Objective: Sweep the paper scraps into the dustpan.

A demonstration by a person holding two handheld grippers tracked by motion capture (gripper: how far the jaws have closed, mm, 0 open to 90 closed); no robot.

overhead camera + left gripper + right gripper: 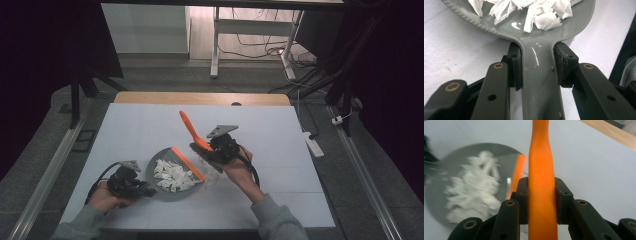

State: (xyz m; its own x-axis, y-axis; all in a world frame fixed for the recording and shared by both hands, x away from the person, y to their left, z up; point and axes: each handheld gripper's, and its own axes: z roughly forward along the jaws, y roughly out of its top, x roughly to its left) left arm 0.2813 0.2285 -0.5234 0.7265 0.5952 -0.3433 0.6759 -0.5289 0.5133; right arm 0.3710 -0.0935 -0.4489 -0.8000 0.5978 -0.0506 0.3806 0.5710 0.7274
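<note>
- Left gripper: the fingers are clenched on the grey handle of the dustpan, one pad on each side of the handle neck
- Directly ahead of the left fingers the pan widens; torn white paper scraps lie piled in it
- Right gripper: the fingers are grasping the orange brush by its handle, which runs straight up between them
- In the high view the right gripper is raised just beyond the orange lip of the dustpan, with the brush handle pointing up and away from the person; the left gripper sits at the pan's near side
- The dustpan rests on the pale tabletop, off to the side of the right fingers
- Risk, judged: tilting the pan by its handle could spill scraps over the lip, since the pile sits loose and close to the open edge
- Risk, judged: the smooth, narrow handle could twist between the left pads under the load
- Risk, judged: a low brush pass could flick scraps back out
- Markings: no brand, label or legible writing is visible on the dustpan, brush or grippers
</note>
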